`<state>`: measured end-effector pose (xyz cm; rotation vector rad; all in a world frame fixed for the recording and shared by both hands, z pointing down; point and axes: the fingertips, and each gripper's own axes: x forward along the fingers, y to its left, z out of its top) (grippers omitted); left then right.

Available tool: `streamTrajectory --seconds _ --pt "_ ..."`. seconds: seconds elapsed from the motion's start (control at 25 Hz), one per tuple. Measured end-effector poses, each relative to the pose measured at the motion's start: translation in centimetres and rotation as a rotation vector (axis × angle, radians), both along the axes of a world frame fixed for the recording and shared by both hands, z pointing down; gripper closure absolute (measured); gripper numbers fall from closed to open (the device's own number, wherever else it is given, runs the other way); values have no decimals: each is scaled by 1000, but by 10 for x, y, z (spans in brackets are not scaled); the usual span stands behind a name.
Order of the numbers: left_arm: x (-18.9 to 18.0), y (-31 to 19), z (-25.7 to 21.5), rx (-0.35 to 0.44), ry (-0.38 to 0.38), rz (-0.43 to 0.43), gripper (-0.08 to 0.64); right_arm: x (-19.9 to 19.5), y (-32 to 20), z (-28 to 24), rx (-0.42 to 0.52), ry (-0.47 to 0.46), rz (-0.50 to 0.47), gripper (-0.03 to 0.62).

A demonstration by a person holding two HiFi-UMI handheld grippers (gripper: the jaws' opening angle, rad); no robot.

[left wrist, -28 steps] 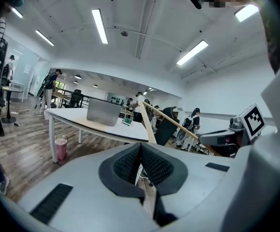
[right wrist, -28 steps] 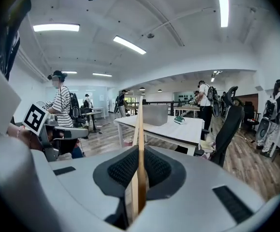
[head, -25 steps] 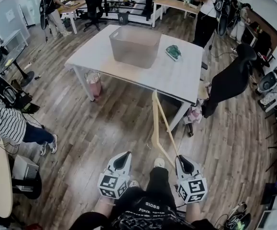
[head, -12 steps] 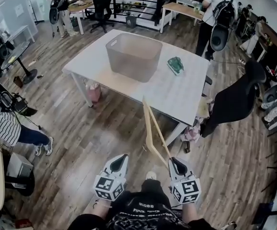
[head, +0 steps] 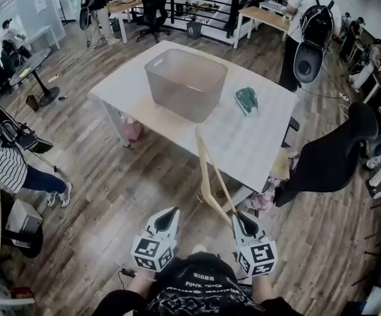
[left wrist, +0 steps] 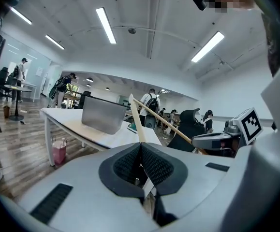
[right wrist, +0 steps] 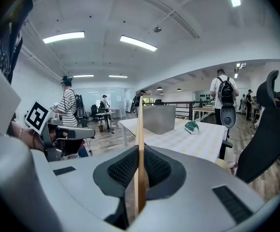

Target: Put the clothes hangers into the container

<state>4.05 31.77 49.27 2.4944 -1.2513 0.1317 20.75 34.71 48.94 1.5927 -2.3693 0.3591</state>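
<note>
Carrying step, I judge: the right gripper [head: 244, 220] clamps a wooden hanger [head: 209, 174] that points toward eleven o'clock. The left gripper [head: 169, 216] is closed, apparently on nothing. Next, reach the container [head: 185, 83] at twelve o'clock.

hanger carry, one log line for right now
right gripper: shut on hanger | left gripper: shut | container: on table

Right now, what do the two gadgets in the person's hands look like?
The left gripper and right gripper are light grey shells tapering to black ribbed fingers. Each carries a white cube printed with black square markers. The person wears a black printed top.
</note>
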Motion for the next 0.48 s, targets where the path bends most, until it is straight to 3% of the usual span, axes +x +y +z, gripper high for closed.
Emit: streamTrajectory --seconds 0.48 --pt "31 -38 6 -4 -32 -49 540 34 -49 3 6 -26 -52 549"
